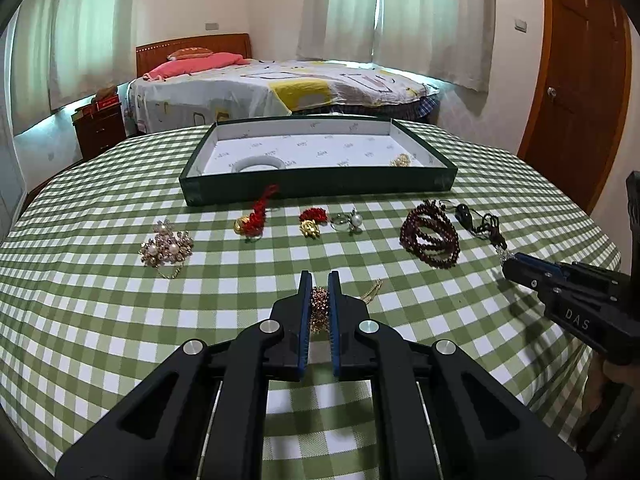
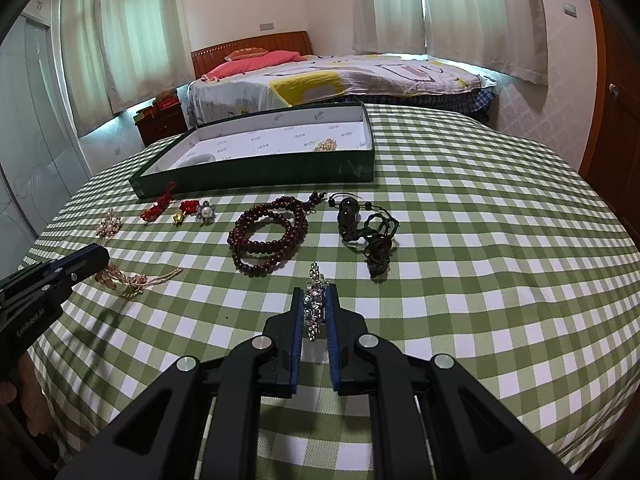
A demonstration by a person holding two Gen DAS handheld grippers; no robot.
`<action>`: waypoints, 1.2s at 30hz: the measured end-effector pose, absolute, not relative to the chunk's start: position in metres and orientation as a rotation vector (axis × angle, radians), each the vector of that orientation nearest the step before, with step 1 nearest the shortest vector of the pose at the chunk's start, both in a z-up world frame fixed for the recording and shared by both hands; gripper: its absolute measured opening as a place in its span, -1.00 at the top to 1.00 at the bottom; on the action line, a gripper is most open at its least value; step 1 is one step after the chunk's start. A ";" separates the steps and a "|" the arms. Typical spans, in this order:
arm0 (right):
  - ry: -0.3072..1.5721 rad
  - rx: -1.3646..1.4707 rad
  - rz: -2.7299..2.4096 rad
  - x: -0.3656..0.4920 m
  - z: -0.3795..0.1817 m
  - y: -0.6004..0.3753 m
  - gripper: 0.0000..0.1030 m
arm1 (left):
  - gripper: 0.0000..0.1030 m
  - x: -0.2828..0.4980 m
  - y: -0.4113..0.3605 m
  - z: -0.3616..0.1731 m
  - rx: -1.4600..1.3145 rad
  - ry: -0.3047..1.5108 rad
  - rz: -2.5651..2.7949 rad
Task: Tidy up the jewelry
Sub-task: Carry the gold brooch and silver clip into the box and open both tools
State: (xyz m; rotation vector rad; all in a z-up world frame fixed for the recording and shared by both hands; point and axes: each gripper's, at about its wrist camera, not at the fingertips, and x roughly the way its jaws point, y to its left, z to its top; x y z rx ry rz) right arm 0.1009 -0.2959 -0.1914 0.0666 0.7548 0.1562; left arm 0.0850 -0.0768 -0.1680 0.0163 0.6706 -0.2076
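Left wrist view: left gripper point(image 1: 319, 280) low over the surface point(image 1: 120, 340), jaws pinching a gold-red bead piece point(image 1: 319, 307); its gold chain point(image 1: 372, 289) trails out to the right on the cloth.
Right wrist view: right gripper point(image 2: 315, 294) jaws pinching a silver crystal piece point(image 2: 316, 304), tip of it poking out ahead of the jaws.
Step in hand: both pieces gripped, looks like the pick phase of a two-handed transfer; neither is in the tray yet.
Tray: green, white-lined tray point(image 1: 320, 184) at the far side of the surface; holds a white bangle point(image 1: 258, 163) at left and a gold item point(image 1: 400, 160) at right, middle bare.
Next move calls for: lift each piece free of the cloth, carry forward over the near wall of the tray, release on bare lining. Chain may drag or snag, so lift high.
Still on surface: pearl brooch point(image 1: 167, 246), red knot charm point(image 1: 256, 216), red-gold charm point(image 1: 311, 222), pearl ring point(image 1: 349, 221), dark bead mala point(image 1: 430, 236), black cord necklace point(image 2: 370, 228).
In the way: that row lies between the jaws and the tray; the mala and cord necklace sit just ahead of the right gripper, the charms ahead of the left. Tray wall needs clearing too.
Cross-view: the right gripper shows at the right edge of the left wrist view point(image 1: 516, 266), well apart from the left.
Background: bed point(image 1: 280, 84), door point(image 1: 576, 80); not relevant.
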 end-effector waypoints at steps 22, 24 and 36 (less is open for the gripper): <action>0.674 0.079 0.190 0.107 -0.156 -0.285 0.78 | 0.84 0.097 -0.072 -0.126 0.012 0.579 -0.202; 0.669 0.079 0.193 0.109 -0.153 -0.284 0.78 | 0.84 0.099 -0.071 -0.123 0.009 0.572 -0.205; 0.608 0.108 0.228 0.137 -0.120 -0.277 0.78 | 0.84 0.124 -0.078 -0.087 -0.006 0.507 -0.252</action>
